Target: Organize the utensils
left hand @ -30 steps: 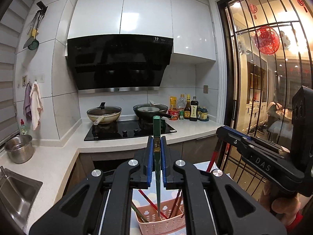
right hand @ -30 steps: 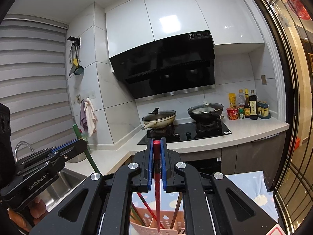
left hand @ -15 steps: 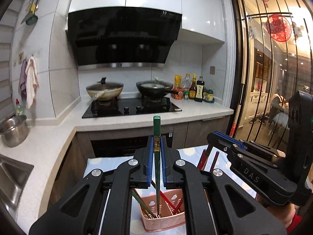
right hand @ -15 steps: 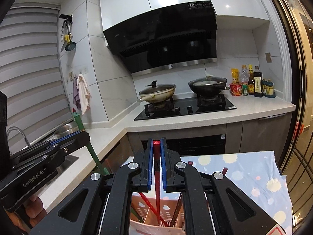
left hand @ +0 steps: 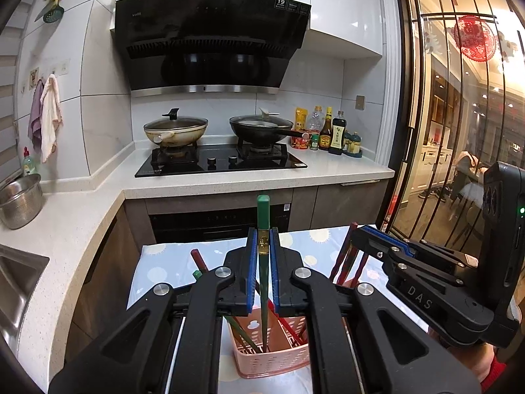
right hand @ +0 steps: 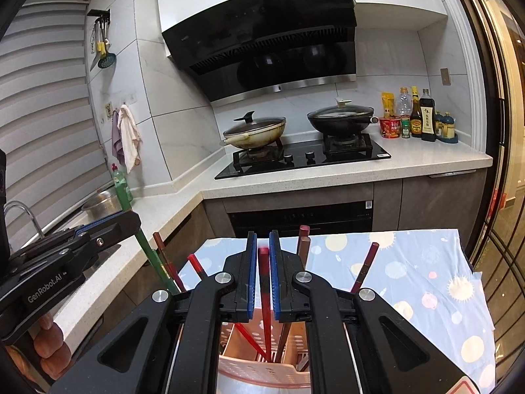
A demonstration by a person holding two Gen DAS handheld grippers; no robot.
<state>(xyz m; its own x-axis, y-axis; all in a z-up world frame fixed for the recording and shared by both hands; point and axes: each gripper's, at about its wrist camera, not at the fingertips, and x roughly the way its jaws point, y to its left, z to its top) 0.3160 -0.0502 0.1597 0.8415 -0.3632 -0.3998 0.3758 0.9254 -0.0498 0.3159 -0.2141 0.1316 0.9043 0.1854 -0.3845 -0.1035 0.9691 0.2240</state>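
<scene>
A green chopstick stands upright between the blue pads of my left gripper, which is shut on it. Its lower end reaches into the pink slotted basket. The right gripper hangs over the same basket and its jaws are opening. A red chopstick stands between the pads with a thin gap on each side, its tip down in the basket. Several red, brown and green chopsticks lean in the basket. Each wrist view shows the other gripper at its edge: the right gripper and the left gripper.
The basket stands on a table with a blue sun-print cloth. Beyond it a counter carries a hob with two lidded pans and a row of sauce bottles. A steel bowl and a sink are at the left, a barred glass door at the right.
Both grippers have come down over the basket, which now shows larger. The right pads have parted slightly, and the red chopstick sits lower between them.
</scene>
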